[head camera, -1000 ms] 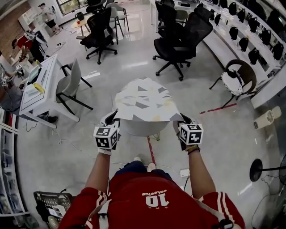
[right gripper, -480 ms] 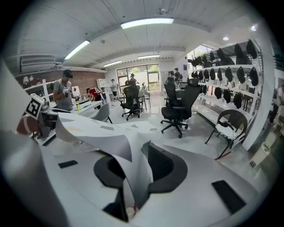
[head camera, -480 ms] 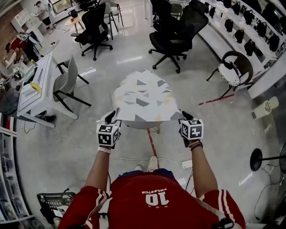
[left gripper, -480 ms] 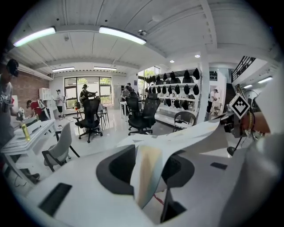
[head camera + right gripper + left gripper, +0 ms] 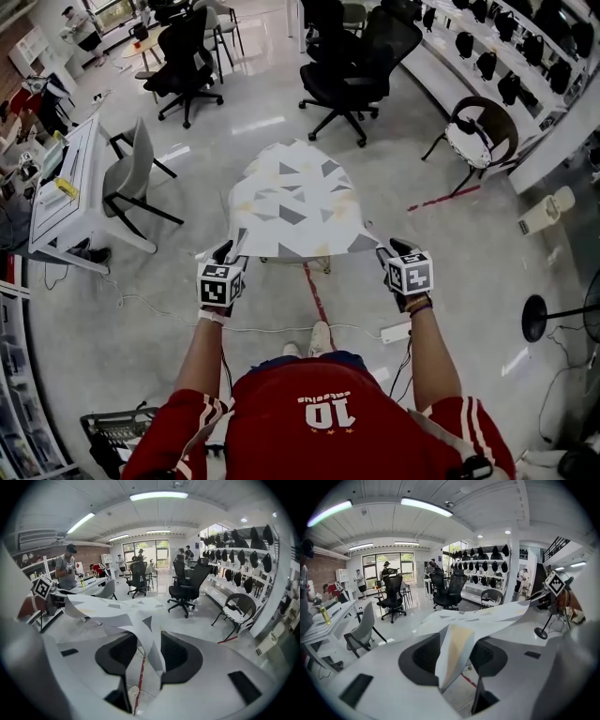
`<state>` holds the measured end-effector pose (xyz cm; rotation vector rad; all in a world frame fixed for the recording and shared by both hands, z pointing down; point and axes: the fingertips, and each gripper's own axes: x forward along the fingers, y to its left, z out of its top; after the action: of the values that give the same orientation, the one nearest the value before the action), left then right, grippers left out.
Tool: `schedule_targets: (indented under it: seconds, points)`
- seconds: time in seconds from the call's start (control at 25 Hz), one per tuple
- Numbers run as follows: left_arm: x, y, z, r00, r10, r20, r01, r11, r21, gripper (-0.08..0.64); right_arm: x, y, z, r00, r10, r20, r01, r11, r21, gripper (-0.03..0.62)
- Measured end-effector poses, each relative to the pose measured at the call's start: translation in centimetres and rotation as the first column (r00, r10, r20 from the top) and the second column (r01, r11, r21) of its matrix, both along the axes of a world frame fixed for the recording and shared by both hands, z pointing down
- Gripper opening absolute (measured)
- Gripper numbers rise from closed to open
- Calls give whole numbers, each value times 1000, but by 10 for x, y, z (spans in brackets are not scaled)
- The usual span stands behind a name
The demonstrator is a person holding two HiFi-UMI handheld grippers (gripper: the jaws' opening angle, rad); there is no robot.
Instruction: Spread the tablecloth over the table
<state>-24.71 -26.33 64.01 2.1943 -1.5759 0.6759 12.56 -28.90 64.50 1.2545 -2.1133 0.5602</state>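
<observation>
The patterned tablecloth (image 5: 291,202) now lies draped over the round desk (image 5: 322,266), of which only a bit of the frame shows under the near hem. A second ago the cloth was held up by its two near corners and the desk's white rim showed below it. That rim is now covered, and the near edge hangs past it.

The left tongs (image 5: 226,253) were pinched on the left near corner. Their jaws have just been opening and now stand spread, with the corner hanging loose between them and touched by neither pad. The right tongs (image 5: 392,251) have just been opening too. They are also spread, and the right near corner droops in the gap. Both tongs sit just beside the hem, one at each corner.
</observation>
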Motion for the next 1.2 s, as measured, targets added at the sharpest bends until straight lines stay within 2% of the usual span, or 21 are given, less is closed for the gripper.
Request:
schedule_targets:
  seconds: [0.28,0.56,0.88,1.2]
  points:
    - [-16,34,11,1000,-2,-22,1,999,-38,179,0,22,2,999,50,3,-50,999,-7,163]
    - [-28,50,5,1000,-25,10,25,999,-23,179,-6,32,5,998,59,-3,-59,998,-12,163]
    - [-46,48,-14,998,-60,-31,61,997,46,167,4,28,-20,993,111,29,-112,991,66,152]
    - [-25,23,-40,997,-22,-78,30,995,97,166,-10,28,-44,991,116,67,-122,988,99,152]
